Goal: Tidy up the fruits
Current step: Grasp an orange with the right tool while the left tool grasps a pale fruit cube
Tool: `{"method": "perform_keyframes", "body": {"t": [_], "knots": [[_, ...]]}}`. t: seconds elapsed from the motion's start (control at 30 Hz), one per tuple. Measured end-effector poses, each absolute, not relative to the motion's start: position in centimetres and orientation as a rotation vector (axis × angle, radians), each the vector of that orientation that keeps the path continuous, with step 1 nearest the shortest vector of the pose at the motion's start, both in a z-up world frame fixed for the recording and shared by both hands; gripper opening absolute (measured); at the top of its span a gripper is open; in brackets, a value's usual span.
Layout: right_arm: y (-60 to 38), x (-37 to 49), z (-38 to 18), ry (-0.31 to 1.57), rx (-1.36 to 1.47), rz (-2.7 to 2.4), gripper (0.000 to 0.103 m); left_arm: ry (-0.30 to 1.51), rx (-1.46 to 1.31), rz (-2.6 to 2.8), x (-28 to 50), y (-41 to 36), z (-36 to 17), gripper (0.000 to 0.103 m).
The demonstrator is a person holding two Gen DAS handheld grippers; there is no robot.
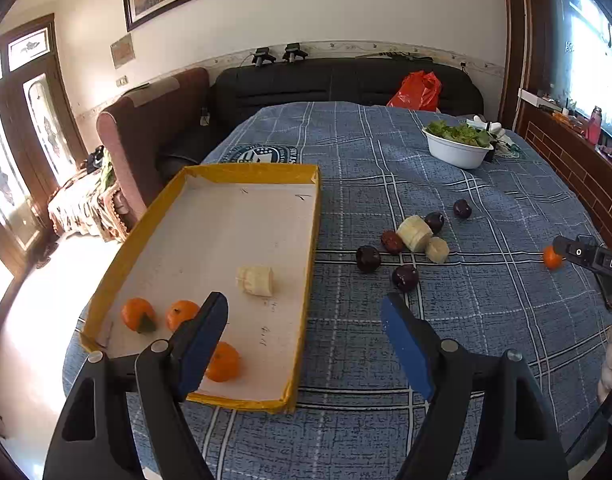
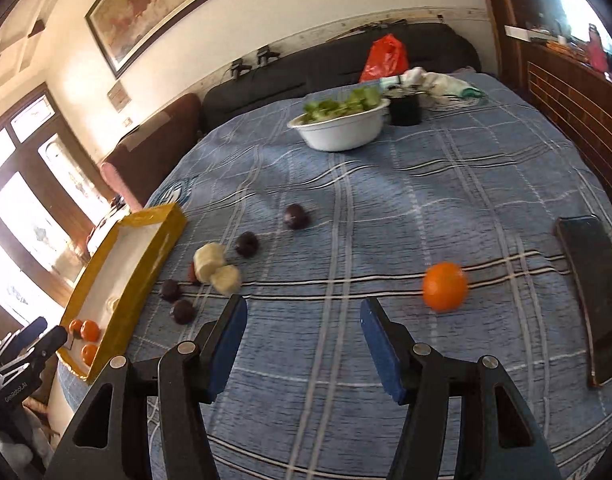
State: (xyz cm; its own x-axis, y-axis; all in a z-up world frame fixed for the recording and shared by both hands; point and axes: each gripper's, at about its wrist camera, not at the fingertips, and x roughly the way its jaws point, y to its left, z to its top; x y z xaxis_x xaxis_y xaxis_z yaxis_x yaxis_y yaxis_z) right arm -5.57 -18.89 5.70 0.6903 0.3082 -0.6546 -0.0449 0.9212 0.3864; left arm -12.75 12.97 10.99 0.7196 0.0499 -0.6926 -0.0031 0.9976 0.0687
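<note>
Over the near right corner of the yellow-walled tray (image 1: 312,240) I have the left gripper (image 1: 304,316) hovering with its jaws released and nothing between them. Its left jaw crosses the tray floor, partly covering one tangerine (image 1: 223,361); two more tangerines (image 1: 137,314) sit beyond it toward the tray's near left corner. A peeled banana piece (image 1: 255,280) lies in the tray ahead of that jaw. The right jaw hangs over the blue plaid cloth (image 1: 386,420) on the worktop, with a dark plum (image 1: 405,277) just beyond its tip.

Past that plum lies the loose cluster: another plum (image 1: 368,258), a reddish fruit (image 1: 391,241) I take for a date though the view is too small to be sure, two banana chunks (image 1: 416,233) touching each other, and two further plums (image 1: 462,209) behind.

The right gripper (image 2: 304,318) is also spread wide and empty, held above the cloth. The lone orange (image 2: 445,286) on the worktop lies ahead and to the right of its right jaw, outside the gap and apart from the jaw tip. A dark flat phone (image 2: 590,296) rests further right, and a white bowl of greens (image 2: 340,130) stands at the far side of the worktop.
</note>
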Motion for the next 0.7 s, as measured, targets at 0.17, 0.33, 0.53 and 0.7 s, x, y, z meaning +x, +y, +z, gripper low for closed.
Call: {"method": "perform_keyframes", "body": {"t": [0.17, 0.33, 0.53, 0.7], "knots": [[-23.8, -5.1, 4.7, 0.792, 0.462, 0.109, 0.064, 0.807, 0.026, -0.085, -11.7, 11.4, 9.3, 0.078], [-25.0, -4.0, 3.1, 0.812, 0.502, 0.056, 0.063, 0.838, 0.000, -0.194, -10.9, 9.8, 7.9, 0.078], [-24.3, -2.0, 1.2, 0.846, 0.474, 0.017, 0.063, 0.888, -0.024, -0.258, -8.4, 7.9, 6.6, 0.078], [-24.3, -1.2, 0.9, 0.830, 0.458, -0.011, 0.062, 0.894, 0.013, -0.309, -6.2, 5.3, 6.0, 0.078]]}}
